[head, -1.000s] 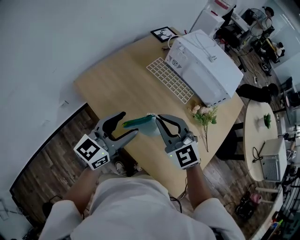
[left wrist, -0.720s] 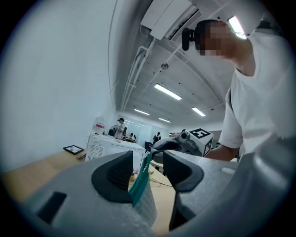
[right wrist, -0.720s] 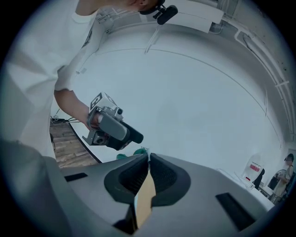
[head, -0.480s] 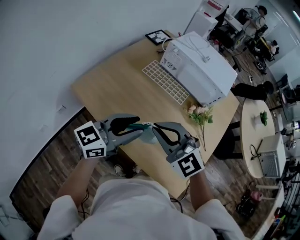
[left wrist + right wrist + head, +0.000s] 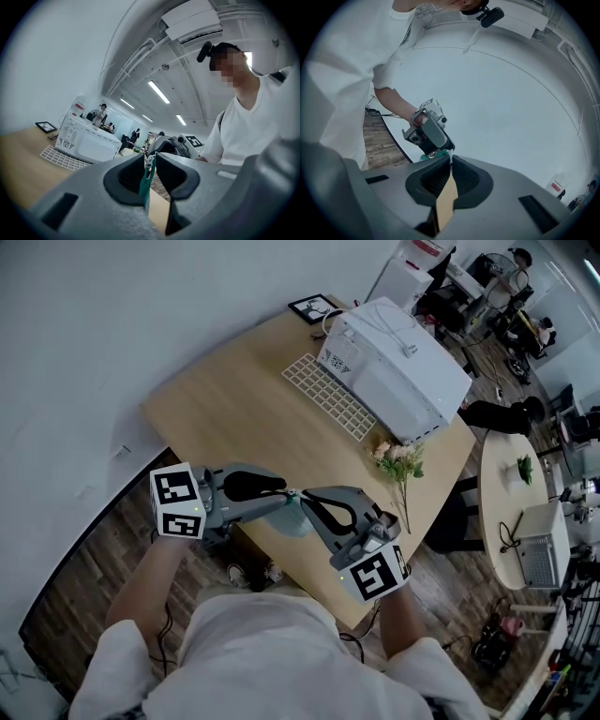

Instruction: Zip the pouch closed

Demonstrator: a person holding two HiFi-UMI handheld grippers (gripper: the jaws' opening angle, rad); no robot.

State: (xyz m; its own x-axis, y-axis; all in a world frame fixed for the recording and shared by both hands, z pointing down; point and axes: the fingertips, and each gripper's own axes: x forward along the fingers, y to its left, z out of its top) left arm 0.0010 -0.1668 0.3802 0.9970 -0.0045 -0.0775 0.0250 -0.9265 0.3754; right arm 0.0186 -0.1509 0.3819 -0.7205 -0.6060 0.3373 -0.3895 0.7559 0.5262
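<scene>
- Above the near edge of a light wooden table (image 5: 244, 418), a teal fabric pouch (image 5: 292, 519) hangs between the two grippers.
- The left gripper (image 5: 151, 160) has just been closing its jaws, which now pinch the pouch's zipper edge.
- The right gripper (image 5: 450, 160) has its jaws pressed together on the pouch's other end.

You have no legible words or numbers: your left gripper (image 5: 284, 494) and right gripper (image 5: 299, 499) carry only square markers; the red label (image 5: 419, 248) far beyond the jaws is too small to read.
</scene>
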